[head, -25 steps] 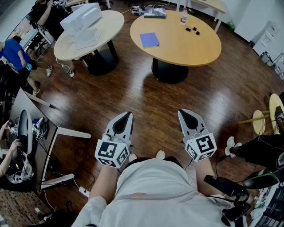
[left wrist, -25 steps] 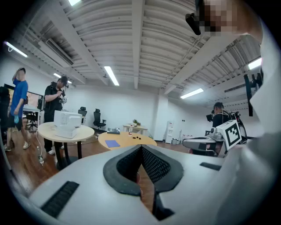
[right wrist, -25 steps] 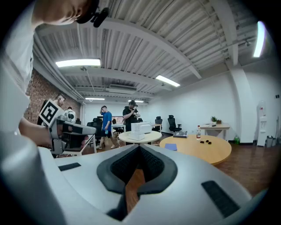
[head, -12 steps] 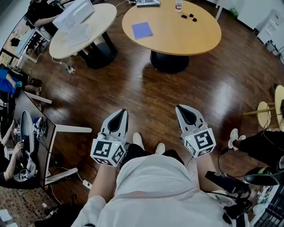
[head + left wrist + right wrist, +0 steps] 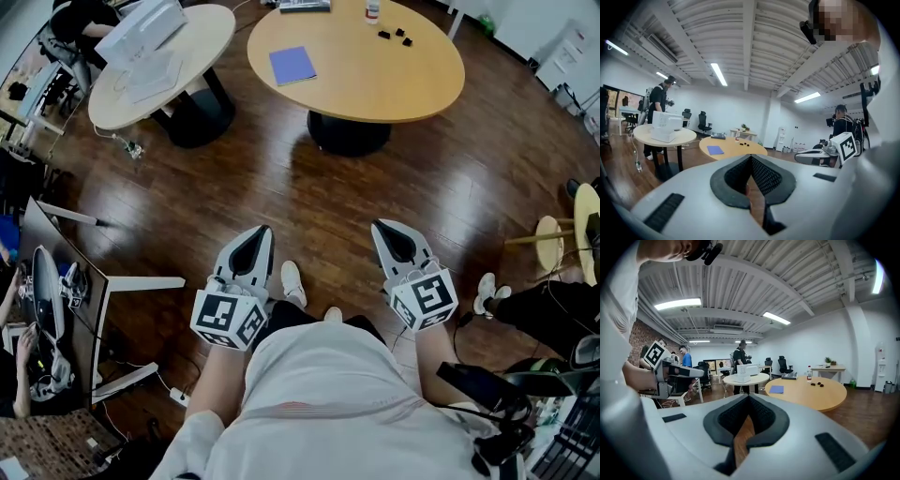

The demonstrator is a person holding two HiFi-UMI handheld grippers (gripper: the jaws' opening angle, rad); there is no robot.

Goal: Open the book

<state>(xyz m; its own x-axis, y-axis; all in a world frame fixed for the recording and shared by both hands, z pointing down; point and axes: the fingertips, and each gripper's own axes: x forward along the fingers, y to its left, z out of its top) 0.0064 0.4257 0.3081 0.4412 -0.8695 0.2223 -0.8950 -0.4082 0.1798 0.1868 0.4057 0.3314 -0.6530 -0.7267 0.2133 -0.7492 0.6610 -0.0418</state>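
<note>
Both tools are closed right down and carry nothing. The left tool (image 5: 258, 242) shows its pads meeting at the tip with only floor behind them, and the right tool (image 5: 389, 236) reads the same in its own view. The thin blue rectangular book (image 5: 292, 66) lies flat near the rim of the round light-wood worktop (image 5: 412, 84), well apart from me across the dark plank floor (image 5: 281, 187). From the left tool it sits at about twelve o'clock, and from the right tool nearer eleven, so I judge the left tool the closer. The book is skewed a little to my line of approach, and I cannot tell from here which edge is the spine.
</note>
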